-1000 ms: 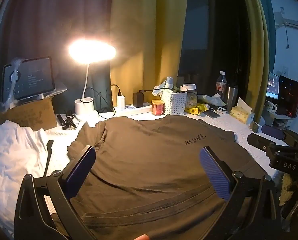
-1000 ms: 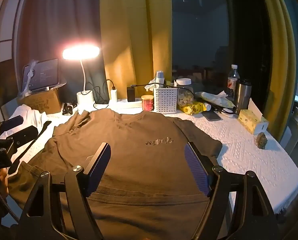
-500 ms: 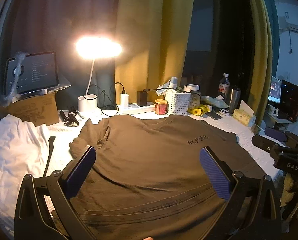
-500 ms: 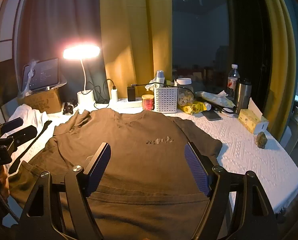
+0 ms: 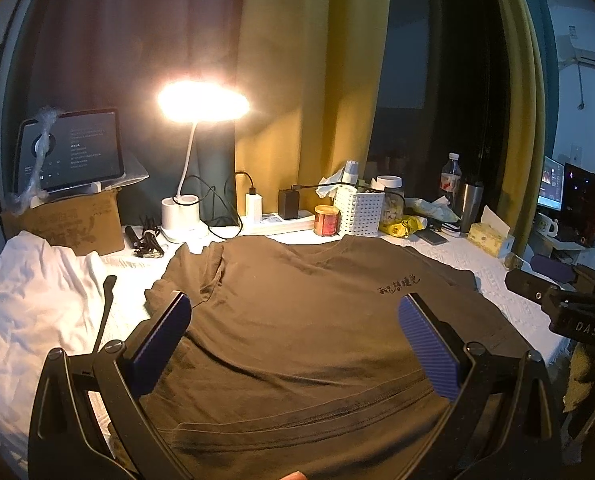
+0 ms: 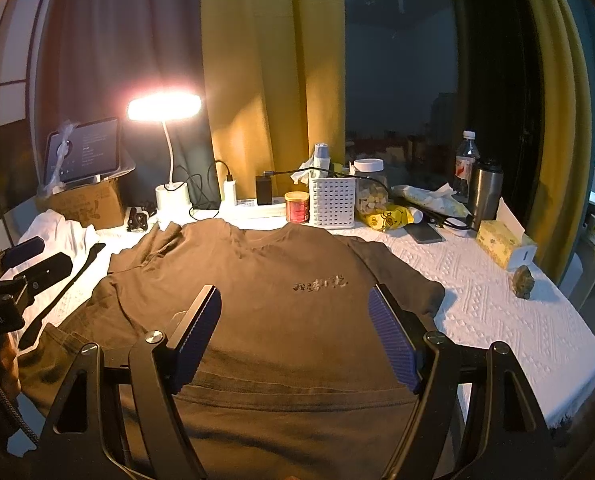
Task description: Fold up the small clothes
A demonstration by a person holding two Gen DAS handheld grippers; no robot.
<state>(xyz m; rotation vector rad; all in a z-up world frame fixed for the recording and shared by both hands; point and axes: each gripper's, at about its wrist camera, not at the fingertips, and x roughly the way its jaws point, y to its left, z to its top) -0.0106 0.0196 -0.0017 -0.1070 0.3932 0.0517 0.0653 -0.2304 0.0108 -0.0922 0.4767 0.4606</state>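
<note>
From the left wrist view, the left tongs (image 5: 293, 336) stand wide apart and hold nothing, their 2 ribbed blue pads (image 5: 159, 344) raised over the lower half of the brown T-shirt (image 5: 317, 320). The shirt lies spread flat, front up, on the bench (image 5: 509, 276), collar toward the far clutter and hem toward the camera. Its near hem runs out of the frame at the bottom, and the small dark print on the chest is too fine to read. A crumpled white cloth (image 5: 29, 300) lies just beside the shirt's left sleeve. The other tool shows only as a dark block at the right edge. A lit desk lamp (image 5: 201, 98) glares behind, washing out its own head.

From the right wrist view, the right tongs (image 6: 295, 336) are likewise spread wide and empty, above the shirt's lower middle, the hem band crossing below the pads. The T-shirt (image 6: 257, 280) is soft, lightly wrinkled knit with a stitched hem; its left sleeve is rumpled. The bench cover (image 6: 497, 300) is white with a raised woven pattern. The left tongs (image 6: 29, 260) show at the left edge, cut off.
</note>
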